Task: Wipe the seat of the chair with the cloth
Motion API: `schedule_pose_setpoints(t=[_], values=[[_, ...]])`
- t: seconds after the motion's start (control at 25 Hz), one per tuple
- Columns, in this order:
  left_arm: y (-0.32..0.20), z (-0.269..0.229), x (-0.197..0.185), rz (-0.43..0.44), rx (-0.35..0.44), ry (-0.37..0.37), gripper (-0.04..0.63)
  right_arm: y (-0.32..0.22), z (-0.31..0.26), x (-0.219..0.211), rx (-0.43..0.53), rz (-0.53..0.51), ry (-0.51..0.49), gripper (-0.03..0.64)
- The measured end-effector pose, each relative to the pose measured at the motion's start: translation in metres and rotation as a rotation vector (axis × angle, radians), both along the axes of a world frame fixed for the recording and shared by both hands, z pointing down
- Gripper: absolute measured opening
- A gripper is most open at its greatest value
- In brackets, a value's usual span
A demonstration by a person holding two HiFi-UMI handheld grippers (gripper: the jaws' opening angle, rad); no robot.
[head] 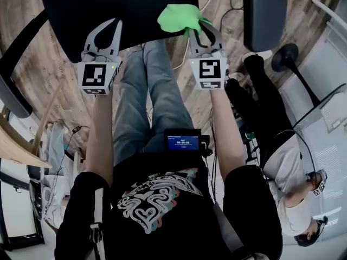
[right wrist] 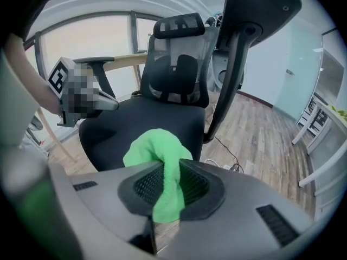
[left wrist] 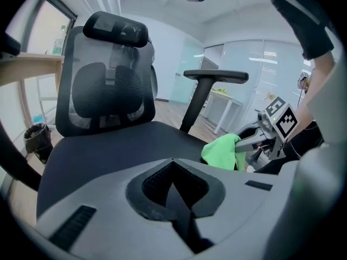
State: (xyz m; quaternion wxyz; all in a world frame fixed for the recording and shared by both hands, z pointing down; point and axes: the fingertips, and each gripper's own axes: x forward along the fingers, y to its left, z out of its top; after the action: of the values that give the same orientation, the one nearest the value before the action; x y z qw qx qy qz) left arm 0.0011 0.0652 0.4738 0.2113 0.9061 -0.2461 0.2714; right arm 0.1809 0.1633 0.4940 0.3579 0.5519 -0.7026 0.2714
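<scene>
1. Holding the one green cloth, the right gripper is seen clamped on it. A strip of the fabric is pinched between the two jaws, and the rest is bunched beyond the tips.
2. One black chair is counted, with one seat, one mesh backrest and one headrest.
3. Two armrests are shown in the head view, one at the left and one at the right.
4. The cloth is placed at the near right edge of the seat. Whether it is pressed against the seat cannot be told.
5. Two grippers are counted. The left gripper is held over the near left part of the seat, well apart from the cloth.
6. In the left gripper view, the left gripper is shown clenched, its jaws met at the tips with nothing between them.
7. From that view the cloth is seen to the right, bunched against the seat edge, with the right gripper behind it.
8. One small screen is worn at the person's front.
9. A wooden floor is seen under the chair.
</scene>
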Motion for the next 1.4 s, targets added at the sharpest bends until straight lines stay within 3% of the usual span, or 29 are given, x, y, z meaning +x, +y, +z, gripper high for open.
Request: schedule_pose_setpoints(t=[0.72, 1.4], values=[[-0.001, 0.007, -0.007, -0.015, -0.028, 0.008, 0.002, -0.009, 0.02, -0.005, -0.058, -0.036, 0.034, 0.057], [-0.004, 0.005, -0.03, -0.081, -0.03, 0.001, 0.002, -0.015, 0.023, -0.008, -0.063, -0.046, 0.036, 0.057]])
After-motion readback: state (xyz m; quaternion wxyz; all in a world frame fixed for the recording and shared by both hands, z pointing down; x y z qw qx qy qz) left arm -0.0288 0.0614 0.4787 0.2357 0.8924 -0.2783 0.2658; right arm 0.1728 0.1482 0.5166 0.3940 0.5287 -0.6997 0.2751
